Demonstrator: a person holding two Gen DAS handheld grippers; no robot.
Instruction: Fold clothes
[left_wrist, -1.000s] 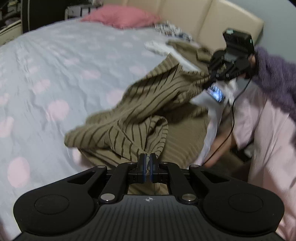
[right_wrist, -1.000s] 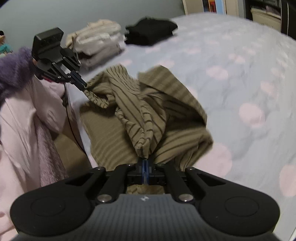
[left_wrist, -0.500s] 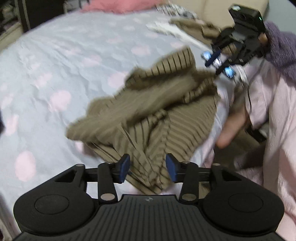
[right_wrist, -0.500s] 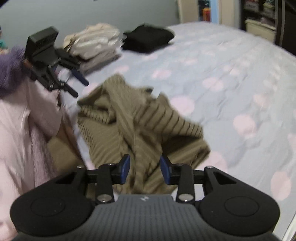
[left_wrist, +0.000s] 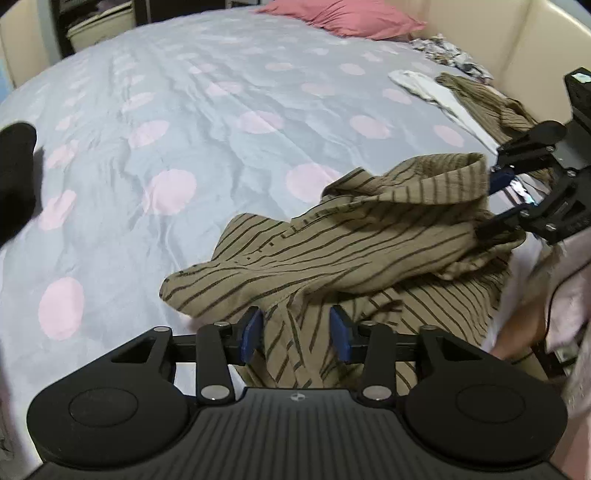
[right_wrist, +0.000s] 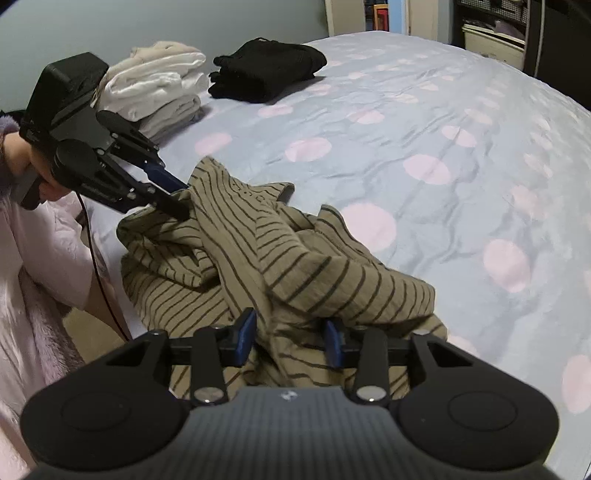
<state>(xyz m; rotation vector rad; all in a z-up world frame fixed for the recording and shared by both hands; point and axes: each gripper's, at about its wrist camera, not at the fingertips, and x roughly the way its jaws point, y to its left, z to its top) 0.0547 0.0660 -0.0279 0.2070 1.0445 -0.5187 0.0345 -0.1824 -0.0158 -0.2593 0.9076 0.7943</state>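
Closing, not yet clamped, left gripper (left_wrist: 295, 330) and right gripper (right_wrist: 289, 338) jaws around loose folds of the striped shirt (left_wrist: 362, 236) heaped at the near edge of the bed (left_wrist: 192, 110), probably for regripping to spread it flat.

Striped olive shirt (left_wrist: 369, 240) lies crumpled on the bedsheet (left_wrist: 184, 110), grey w/ pink dots, near the sheet's front-right edge; left gripper (left_wrist: 295, 334) sits right over the shirt's near hem, jaws closing, a fold of fabric between the blue pads (left_wrist: 251, 332) but pads not clearly pressing it yet. Right gripper (left_wrist: 495, 199) is at the shirt's far right end, its fingers against the raised collar-like edge. Beyond the shirt: a white garment (left_wrist: 432, 92) and another striped piece (left_wrist: 487, 103) to its far right, pink pillow (left_wrist: 343, 16) far behind it, a black item (left_wrist: 14, 177) way off to its left.
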